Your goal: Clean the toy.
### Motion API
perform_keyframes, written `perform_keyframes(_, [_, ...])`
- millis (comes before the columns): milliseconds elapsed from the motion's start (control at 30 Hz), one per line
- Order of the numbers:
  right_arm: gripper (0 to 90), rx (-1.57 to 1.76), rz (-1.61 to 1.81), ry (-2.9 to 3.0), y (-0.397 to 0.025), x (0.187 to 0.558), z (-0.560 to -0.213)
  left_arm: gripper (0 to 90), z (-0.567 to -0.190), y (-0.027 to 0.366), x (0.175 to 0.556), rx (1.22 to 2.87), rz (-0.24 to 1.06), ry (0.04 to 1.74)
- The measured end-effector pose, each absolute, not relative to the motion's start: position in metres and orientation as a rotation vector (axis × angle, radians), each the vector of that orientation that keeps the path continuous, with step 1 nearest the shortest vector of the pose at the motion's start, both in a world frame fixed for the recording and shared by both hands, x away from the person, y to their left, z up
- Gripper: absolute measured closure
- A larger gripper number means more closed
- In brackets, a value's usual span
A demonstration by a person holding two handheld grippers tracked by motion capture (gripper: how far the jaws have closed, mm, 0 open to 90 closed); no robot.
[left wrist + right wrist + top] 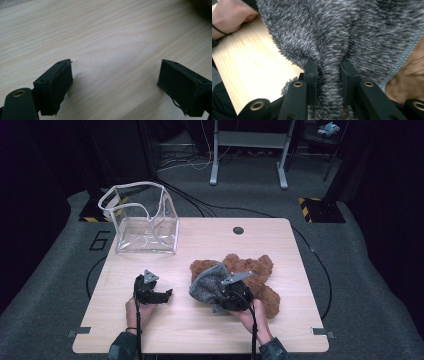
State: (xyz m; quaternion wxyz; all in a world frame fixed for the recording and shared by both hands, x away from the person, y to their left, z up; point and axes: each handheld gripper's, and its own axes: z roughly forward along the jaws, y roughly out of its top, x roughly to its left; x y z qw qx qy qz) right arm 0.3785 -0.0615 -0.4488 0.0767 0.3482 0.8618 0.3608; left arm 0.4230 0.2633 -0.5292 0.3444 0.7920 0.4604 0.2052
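The grey fleece (352, 32) is soft, light and floppy, so a pinched fold like this one suits it; it lies on the teddy (257, 270) at the table's (210, 330) five o'clock. The right gripper (329, 75) is clamped on that fold. The left gripper (115, 82), at seven o'clock, is wide open and empty.

One wooden table (200, 330). One clear plastic bag with white trim (145, 220), standing open. One brown fleece cloth (255, 275). One grey fleece cloth (207, 285). Two hand-held grippers: left gripper (162, 296), right gripper (227, 297). Two hands: left hand (139, 312), right hand (252, 317).
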Motion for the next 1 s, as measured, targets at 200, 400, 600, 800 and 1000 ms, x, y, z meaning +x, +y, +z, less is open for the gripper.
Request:
perform_keyframes(200, [70.8,1.069,1.021,2.637,-0.056,0.376,-0.467,12.0,-0.529,0.263,0.423,2.056,0.533,1.196])
perform_keyframes(400, [70.7,1.064,0.948,2.708,-0.049,0.371,-0.486,12.1,-0.529,0.263,0.423,2.053,0.539,1.196])
perform_keyframes(600, [70.8,1.056,0.968,2.7,-0.053,0.364,-0.482,12.1,-0.529,0.263,0.423,2.053,0.538,1.197])
perform_keyframes(800, [70.8,0.978,1.093,2.561,-0.065,0.355,-0.43,12.1,-0.529,0.263,0.423,2.053,0.537,1.197])
perform_keyframes(1000, [70.8,0.941,1.086,2.419,-0.064,0.369,-0.387,12.1,-0.529,0.263,0.423,2.055,0.538,1.197])
